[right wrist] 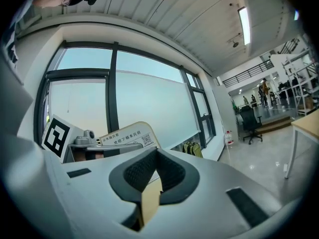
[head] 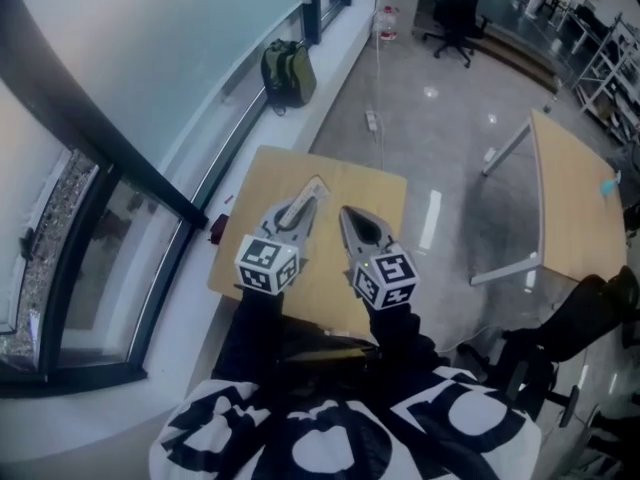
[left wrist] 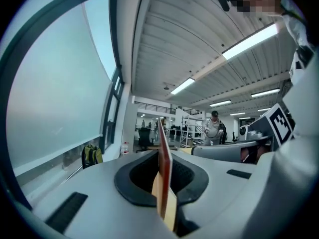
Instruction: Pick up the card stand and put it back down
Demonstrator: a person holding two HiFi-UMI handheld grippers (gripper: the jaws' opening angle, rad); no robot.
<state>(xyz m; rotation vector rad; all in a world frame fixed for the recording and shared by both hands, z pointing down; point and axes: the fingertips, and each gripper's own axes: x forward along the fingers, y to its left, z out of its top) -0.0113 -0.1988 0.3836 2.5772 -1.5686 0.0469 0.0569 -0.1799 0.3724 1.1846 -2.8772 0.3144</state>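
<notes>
Because the fingers of the left gripper (left wrist: 161,169) clamp the card stand (right wrist: 127,136) and those of the right gripper (right wrist: 155,156) are together, empty, lower it upright onto the surface (head: 375,193) before releasing.

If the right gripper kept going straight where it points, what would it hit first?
Probably nothing close: the right gripper points level above the table, the card stand sits off to its side, and the first thing ahead looks like the window, though depth is unclear.

Card stand (right wrist: 125,138): "欢迎下榻本民宿" + QR (right wrist: 145,140)
</notes>
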